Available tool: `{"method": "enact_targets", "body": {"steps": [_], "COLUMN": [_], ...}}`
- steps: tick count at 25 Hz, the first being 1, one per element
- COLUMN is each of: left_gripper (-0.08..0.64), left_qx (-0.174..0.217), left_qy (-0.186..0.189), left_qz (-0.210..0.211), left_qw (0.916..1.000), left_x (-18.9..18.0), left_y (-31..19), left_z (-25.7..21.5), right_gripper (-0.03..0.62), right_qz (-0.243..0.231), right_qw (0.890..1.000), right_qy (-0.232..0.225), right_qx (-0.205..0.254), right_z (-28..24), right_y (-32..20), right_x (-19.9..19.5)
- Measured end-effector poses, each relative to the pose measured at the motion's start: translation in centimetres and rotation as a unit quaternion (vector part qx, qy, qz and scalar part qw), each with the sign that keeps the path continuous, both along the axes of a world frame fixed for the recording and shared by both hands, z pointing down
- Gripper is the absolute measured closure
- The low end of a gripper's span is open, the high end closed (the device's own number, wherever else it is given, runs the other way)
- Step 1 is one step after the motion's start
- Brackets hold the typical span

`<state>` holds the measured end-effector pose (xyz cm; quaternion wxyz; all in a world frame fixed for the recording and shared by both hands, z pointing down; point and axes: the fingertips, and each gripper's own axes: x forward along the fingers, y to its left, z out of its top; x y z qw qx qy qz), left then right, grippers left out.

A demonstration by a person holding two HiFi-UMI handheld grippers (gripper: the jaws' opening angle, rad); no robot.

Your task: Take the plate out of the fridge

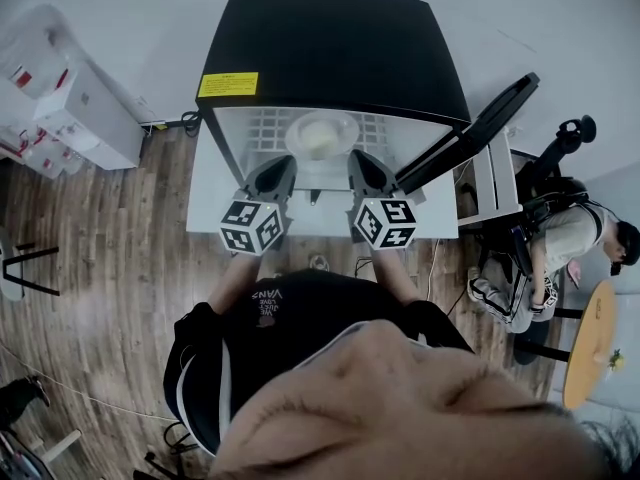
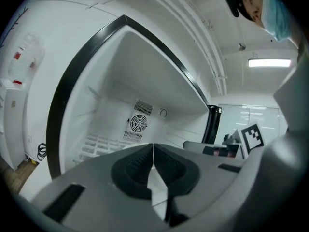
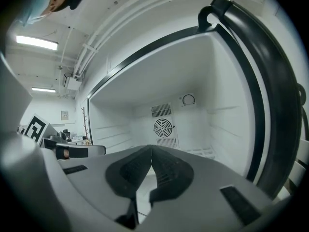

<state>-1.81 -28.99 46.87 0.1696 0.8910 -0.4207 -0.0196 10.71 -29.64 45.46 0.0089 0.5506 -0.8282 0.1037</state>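
Note:
A black mini fridge [image 1: 330, 38] stands with its door [image 1: 480, 128] swung open to the right. A white plate [image 1: 322, 133] with pale food on it rests on the wire shelf [image 1: 262, 126] inside. My left gripper [image 1: 287, 160] and right gripper [image 1: 355, 156] reach into the fridge mouth, one at each side of the plate's near rim. I cannot tell whether they touch it. In the left gripper view the jaws [image 2: 153, 145] meet at the tips; in the right gripper view they [image 3: 151, 147] do too. The grippers' own bodies hide the plate in both gripper views.
The fridge's white side walls and the back fan grille [image 3: 163, 127] enclose the space ahead. A seated person [image 1: 560, 238] and a round wooden table [image 1: 590, 343] are at the right, white cabinets [image 1: 70, 98] at the left. Wooden floor lies around.

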Motion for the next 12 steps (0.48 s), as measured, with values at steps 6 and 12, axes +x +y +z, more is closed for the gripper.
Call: {"method": "enact_targets", "body": {"steps": [6,12], "left_gripper": [0.543,0.543], "left_qx": [0.004,0.005], "left_qy": [0.002,0.004], "left_qz": [-0.014,-0.025], "left_qw": [0.9999,0.9997], "left_x": [0.1,0.2], "left_y": [-1.3,-2.3], "left_z": [-0.4,-0.6], "right_gripper": [0.580,0.580], "right_qz": [-0.012,-0.023], "right_qw": [1.000,1.000], "right_qy": [0.000,-0.001], "right_qx": [0.004,0.004], "right_z": [-0.3,-0.3], "right_y": [-1.3,-2.5], "right_x": [0.2,0.2]}}
